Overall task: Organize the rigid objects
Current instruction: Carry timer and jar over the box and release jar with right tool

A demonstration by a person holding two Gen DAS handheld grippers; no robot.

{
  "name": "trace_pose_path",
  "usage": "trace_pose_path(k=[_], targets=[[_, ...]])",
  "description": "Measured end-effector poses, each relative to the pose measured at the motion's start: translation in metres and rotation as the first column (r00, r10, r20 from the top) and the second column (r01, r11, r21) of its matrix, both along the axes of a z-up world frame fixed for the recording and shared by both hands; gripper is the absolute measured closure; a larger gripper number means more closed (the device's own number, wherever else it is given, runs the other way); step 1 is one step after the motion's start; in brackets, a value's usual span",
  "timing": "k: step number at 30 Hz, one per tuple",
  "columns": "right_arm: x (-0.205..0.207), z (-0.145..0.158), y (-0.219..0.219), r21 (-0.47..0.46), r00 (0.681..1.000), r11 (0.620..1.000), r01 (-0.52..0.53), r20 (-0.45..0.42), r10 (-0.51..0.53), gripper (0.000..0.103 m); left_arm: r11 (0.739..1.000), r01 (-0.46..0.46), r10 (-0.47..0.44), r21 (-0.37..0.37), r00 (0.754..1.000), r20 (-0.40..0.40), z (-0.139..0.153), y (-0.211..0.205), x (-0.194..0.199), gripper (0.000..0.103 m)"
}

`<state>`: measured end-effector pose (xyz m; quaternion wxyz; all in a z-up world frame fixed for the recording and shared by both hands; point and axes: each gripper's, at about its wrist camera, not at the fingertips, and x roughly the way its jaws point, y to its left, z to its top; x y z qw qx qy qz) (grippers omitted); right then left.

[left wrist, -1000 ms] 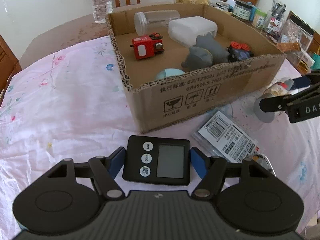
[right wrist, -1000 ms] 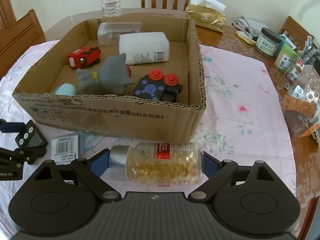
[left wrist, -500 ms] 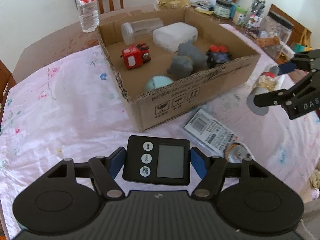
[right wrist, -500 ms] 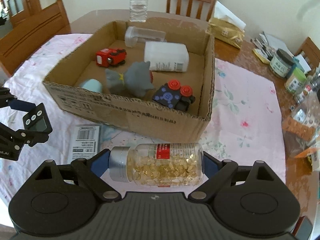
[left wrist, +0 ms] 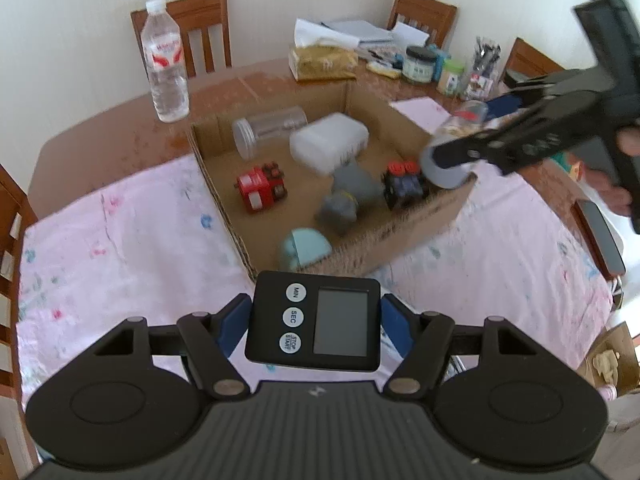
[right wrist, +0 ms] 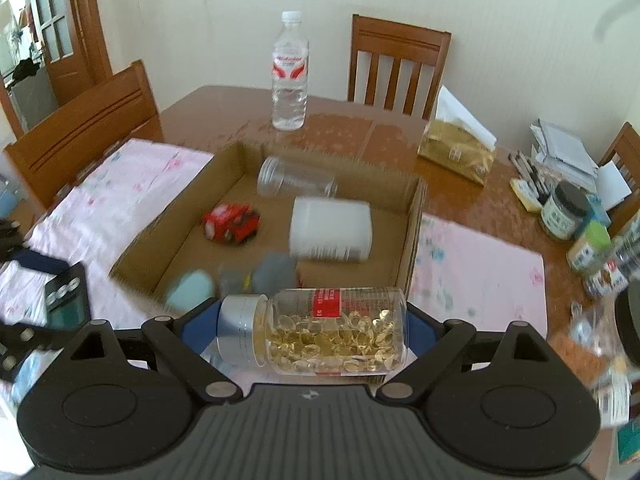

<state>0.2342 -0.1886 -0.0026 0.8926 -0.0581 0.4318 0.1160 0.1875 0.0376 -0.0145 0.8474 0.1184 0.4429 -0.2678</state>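
The left gripper (left wrist: 314,326) is clamped on the timer (left wrist: 313,325), its blue pads (left wrist: 232,322) pressing the two short edges so the face and buttons point up. The timer sits squarely between the fingers, and beyond their tips lies the near corner of the box (left wrist: 404,248). I judge the timer a light, stiff plastic slab with smooth sides; held by the edges it could pivot if the grip loosens, and the screen is the part to keep off hard corners. The edges are the right place to hold it.

Inside the box, ahead of the fingers, lie a red toy (left wrist: 261,191), a grey figure (left wrist: 348,198), a white tub (left wrist: 329,145) and a clear jar (left wrist: 268,130) on its side.

The right gripper (right wrist: 314,330) grips the bottle (right wrist: 316,330) end to end, one pad on the silver cap, the other on the base, so the bottle lies crosswise between the fingers. It hangs above the near wall of the box. Part filled with golden capsules, it looks moderately weighty, rigid and slick; the load can shift as it tilts. A cap-to-base hold is likely to resist rolling, but a grip round the body would be steadier. Set it down low, since dropped it may roll into the toys.
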Motion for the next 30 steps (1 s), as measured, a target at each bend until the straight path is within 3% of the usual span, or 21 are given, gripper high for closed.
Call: trace_pose_path(k=[11,14,20,30], targets=[[0.081,-0.023,0.003,0.014,1.0,1.0,0.022,-0.007,-0.022,0.007,0.999,-0.05,0.049,0.017,0.997,0.064,0.013,-0.01,0.022,0.033],[0.091,-0.028,0.001,0.029,1.0,0.999,0.028,-0.012,-0.028,0.0,0.998,-0.062,0.061,0.023,0.995,0.074,0.013,-0.013,0.028,0.033],[0.085,-0.016,-0.004,0.067,0.999,0.997,0.034,0.011,-0.035,0.0,0.997,-0.072,0.07,0.024,0.994,0.08,0.014,-0.02,0.043,0.033],[0.048,0.006,-0.016,0.022,0.995,0.996,0.087,0.05,-0.088,0.0,0.998,-0.069,0.069,-0.002,0.995,0.066,0.004,-0.045,0.08,0.033]])
